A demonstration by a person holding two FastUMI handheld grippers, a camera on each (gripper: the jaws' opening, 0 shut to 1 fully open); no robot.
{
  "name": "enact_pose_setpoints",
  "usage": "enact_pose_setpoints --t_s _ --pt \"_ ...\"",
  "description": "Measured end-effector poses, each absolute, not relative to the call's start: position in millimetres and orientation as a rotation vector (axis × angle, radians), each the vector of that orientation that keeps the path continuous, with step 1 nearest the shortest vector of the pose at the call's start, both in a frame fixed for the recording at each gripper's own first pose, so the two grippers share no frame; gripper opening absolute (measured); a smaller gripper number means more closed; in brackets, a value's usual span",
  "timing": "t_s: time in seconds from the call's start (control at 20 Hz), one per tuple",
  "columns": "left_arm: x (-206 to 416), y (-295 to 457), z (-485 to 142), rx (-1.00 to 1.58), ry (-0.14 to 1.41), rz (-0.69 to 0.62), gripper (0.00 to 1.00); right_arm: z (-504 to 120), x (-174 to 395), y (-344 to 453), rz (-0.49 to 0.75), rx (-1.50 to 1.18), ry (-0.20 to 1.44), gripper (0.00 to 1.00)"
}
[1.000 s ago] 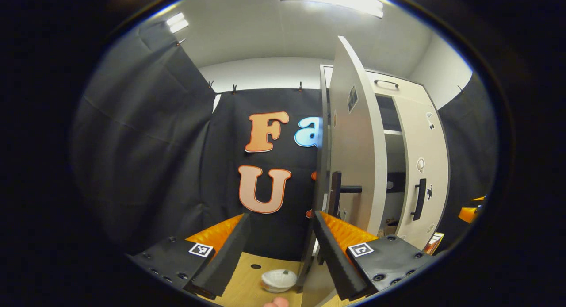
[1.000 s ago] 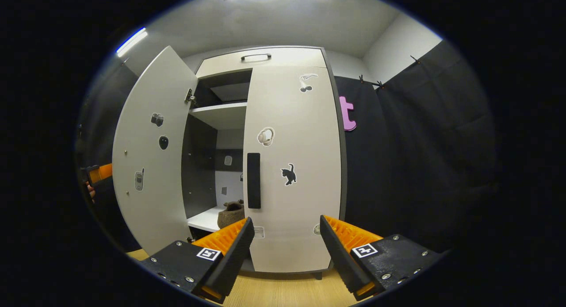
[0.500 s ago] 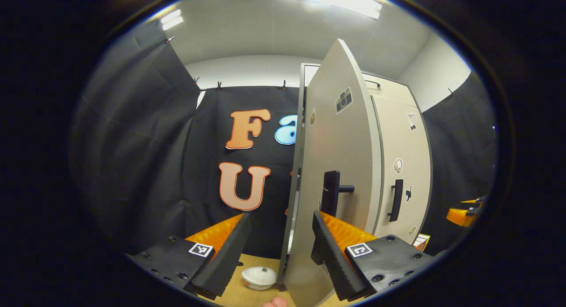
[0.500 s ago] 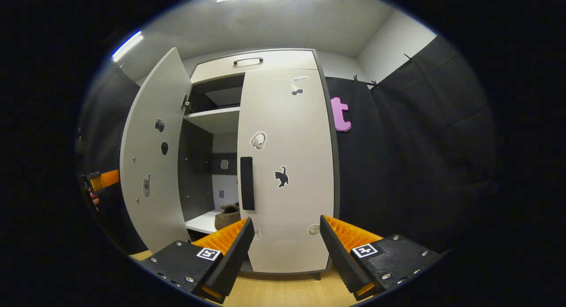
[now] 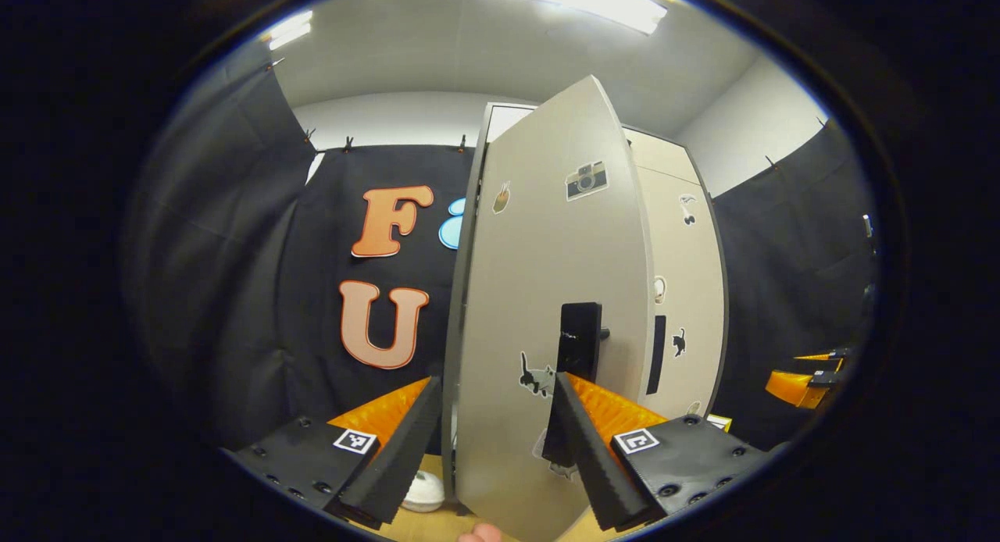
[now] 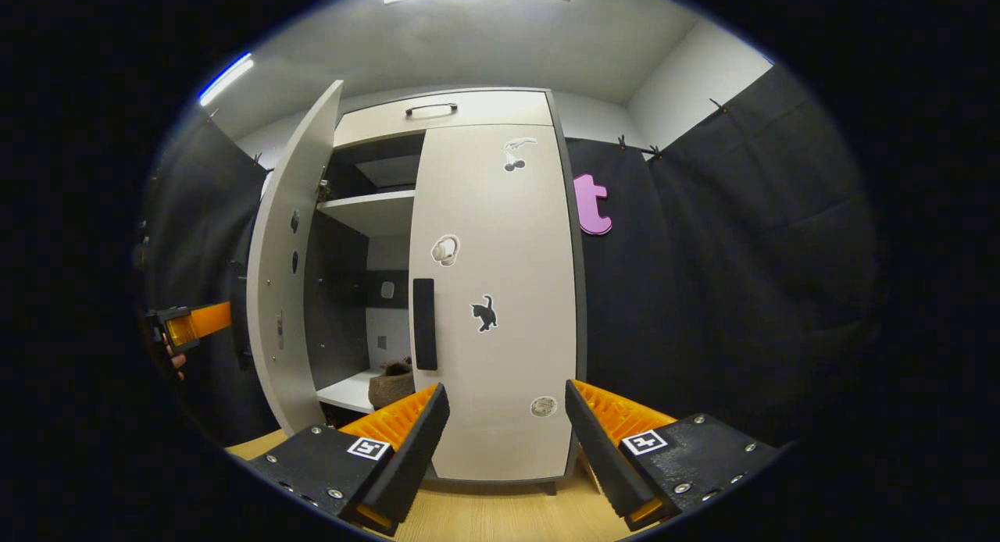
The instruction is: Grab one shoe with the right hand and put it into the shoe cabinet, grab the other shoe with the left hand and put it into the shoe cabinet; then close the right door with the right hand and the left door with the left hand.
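Note:
The shoe cabinet point(image 6: 453, 112) has its right door point(image 6: 500, 292) shut and its left door point(image 6: 293, 292) ajar. Through the gap, a brown shoe point(image 6: 391, 382) sits on the white lower shelf. In the left gripper view, the left door's outer face point(image 5: 539, 276) stands close ahead. My left gripper point(image 5: 492, 448) is open in front of it, one finger point(image 5: 586, 440) just below the black door handle point(image 5: 578, 339). My right gripper point(image 6: 504, 448) is open and empty, low in front of the shut right door. The left gripper point(image 6: 191, 323) also shows beyond the left door.
A white round lidded dish point(image 5: 422, 491) lies on the wooden floor point(image 6: 500, 515) by the cabinet's left side. Black cloth walls stand to the left and right of the cabinet. The right gripper point(image 5: 805, 382) shows at the far right of the left gripper view.
The left door has swung further toward shut, narrowing the gap. My left gripper has moved round with it to face its outer side. The right gripper has barely shifted.

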State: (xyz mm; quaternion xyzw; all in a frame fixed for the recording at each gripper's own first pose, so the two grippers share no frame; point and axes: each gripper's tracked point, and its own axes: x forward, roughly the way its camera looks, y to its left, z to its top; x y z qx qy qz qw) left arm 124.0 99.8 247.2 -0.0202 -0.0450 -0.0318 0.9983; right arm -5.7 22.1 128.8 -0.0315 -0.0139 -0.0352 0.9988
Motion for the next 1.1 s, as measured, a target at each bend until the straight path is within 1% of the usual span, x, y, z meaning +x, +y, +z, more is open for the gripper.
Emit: enact_pose_setpoints --t_s 0.05,0.1,0.2,0.25,0.3,0.6,0.9,0.95,1.0,1.1 --pt "125.9 93.5 245.9 -0.055 -0.084 -0.080 0.99 127.9 -6.8 19.8 -0.075 -0.062 -0.026 0.92" --pt "127.8 86.8 245.2 -0.066 -0.080 -0.099 0.95 127.1 -7.7 16.8 -0.083 -0.061 -0.025 0.92" --pt "130.6 72.9 245.4 -0.072 -0.079 -0.131 0.95 126.1 -9.7 10.4 -0.097 -0.056 -0.024 0.92" --pt "131.3 67.0 245.3 -0.064 -0.080 -0.139 0.91 125.3 -10.5 7.2 -0.104 -0.053 -0.023 0.92" --pt "132.2 61.3 244.5 -0.055 -0.081 -0.150 0.95 124.5 -11.2 4.9 -0.110 -0.050 -0.022 0.92" --pt "164.3 24.9 235.3 -0.035 -0.071 -0.204 0.96 123.5 -15.5 -10.4 -0.139 -0.054 -0.016 0.92" --pt "198.4 8.2 225.8 -0.020 -0.059 -0.191 0.96 126.0 -17.6 -23.5 -0.158 -0.066 -0.017 0.92" --pt "203.1 5.9 224.4 -0.026 -0.059 -0.194 0.94 126.2 -17.2 -25.1 -0.161 -0.066 -0.018 0.92" --pt "207.3 5.0 223.2 -0.032 -0.057 -0.198 0.94 126.3 -17.9 -27.2 -0.163 -0.066 -0.020 0.92" --pt "218.4 1.1 218.9 -0.061 -0.046 -0.200 0.99 124.9 -18.1 -30.8 -0.163 -0.066 -0.017 0.92"
